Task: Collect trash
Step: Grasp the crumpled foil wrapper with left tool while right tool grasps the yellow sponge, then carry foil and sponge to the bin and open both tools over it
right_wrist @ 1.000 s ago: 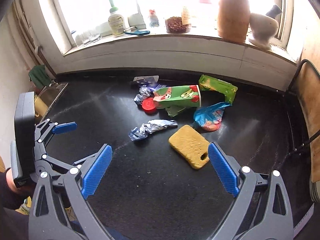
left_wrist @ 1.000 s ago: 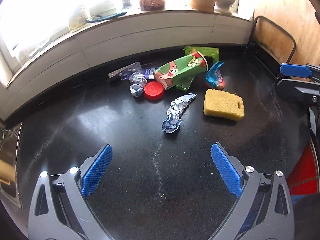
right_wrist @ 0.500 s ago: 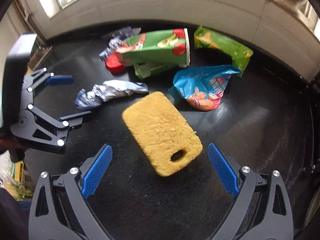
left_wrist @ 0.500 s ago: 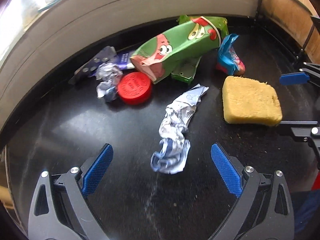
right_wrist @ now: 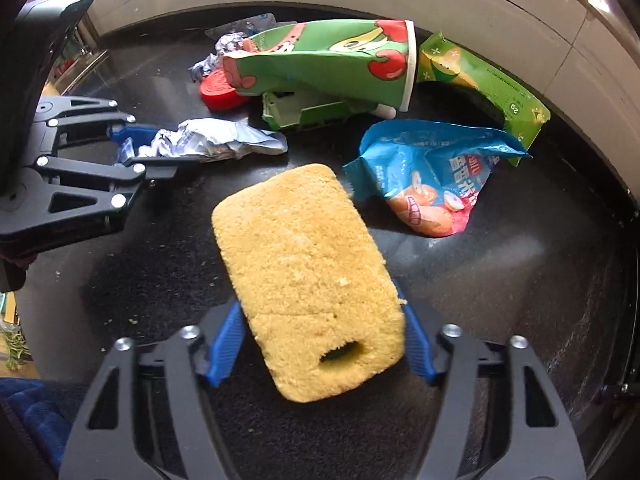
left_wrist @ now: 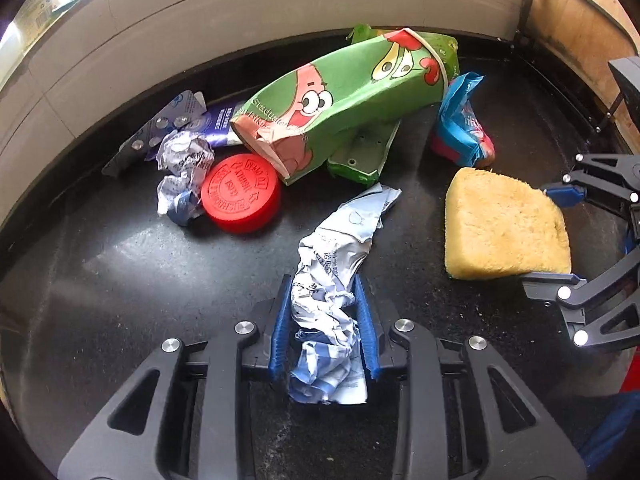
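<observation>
My left gripper (left_wrist: pixel 323 296) is shut on a crumpled white and blue wrapper (left_wrist: pixel 332 280) that lies on the black counter (left_wrist: pixel 120 280); it also shows in the right wrist view (right_wrist: pixel 216 142). My right gripper (right_wrist: pixel 320 320) is shut on the near end of a yellow sponge (right_wrist: pixel 304 264), which also shows in the left wrist view (left_wrist: pixel 500 228). Beyond lie a crushed green paper cup (left_wrist: pixel 344 96), a red lid (left_wrist: pixel 240 196), a blue snack bag (right_wrist: pixel 428 176), a green packet (right_wrist: pixel 480 80), a small crumpled wrapper (left_wrist: pixel 182 168) and a blister pack (left_wrist: pixel 156 132).
A white tiled wall (left_wrist: pixel 200 28) curves behind the trash. A black metal frame (left_wrist: pixel 580 12) stands at the right against a wooden panel. A sink edge (right_wrist: pixel 80 68) lies at the far left in the right wrist view.
Both grippers moved forward and down and closed: the left onto the crumpled wrapper, the right onto the sponge. Both were open half a second ago.
</observation>
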`<state>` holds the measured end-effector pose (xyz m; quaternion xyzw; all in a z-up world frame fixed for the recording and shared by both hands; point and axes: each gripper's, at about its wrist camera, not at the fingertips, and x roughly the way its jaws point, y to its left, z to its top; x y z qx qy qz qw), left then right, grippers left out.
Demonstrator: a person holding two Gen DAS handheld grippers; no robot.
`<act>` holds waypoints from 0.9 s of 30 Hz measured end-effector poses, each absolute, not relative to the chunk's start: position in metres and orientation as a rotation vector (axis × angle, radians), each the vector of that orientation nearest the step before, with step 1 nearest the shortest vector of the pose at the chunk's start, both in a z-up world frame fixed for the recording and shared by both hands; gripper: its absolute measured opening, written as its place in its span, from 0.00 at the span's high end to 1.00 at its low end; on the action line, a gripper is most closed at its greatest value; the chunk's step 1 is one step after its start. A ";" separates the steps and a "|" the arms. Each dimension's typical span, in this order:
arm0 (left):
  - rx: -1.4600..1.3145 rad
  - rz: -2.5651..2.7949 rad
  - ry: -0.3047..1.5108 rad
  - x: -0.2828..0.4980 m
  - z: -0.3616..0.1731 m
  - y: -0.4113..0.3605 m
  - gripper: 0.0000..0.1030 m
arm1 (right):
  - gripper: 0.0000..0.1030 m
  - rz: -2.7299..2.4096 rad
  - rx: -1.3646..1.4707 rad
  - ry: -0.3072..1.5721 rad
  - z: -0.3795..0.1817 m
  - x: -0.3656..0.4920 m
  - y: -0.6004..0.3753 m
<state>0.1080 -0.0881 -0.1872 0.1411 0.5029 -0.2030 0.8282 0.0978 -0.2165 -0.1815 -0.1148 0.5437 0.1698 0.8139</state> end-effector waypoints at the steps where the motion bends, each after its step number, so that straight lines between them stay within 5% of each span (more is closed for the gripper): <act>1: 0.279 -0.425 1.074 0.106 -0.185 -0.086 0.73 | 0.41 0.360 -0.233 1.165 -0.181 0.097 -0.218; 27: 0.095 -0.164 1.019 0.013 -0.108 -0.007 0.73 | 0.42 0.285 -0.068 1.042 -0.083 0.042 -0.188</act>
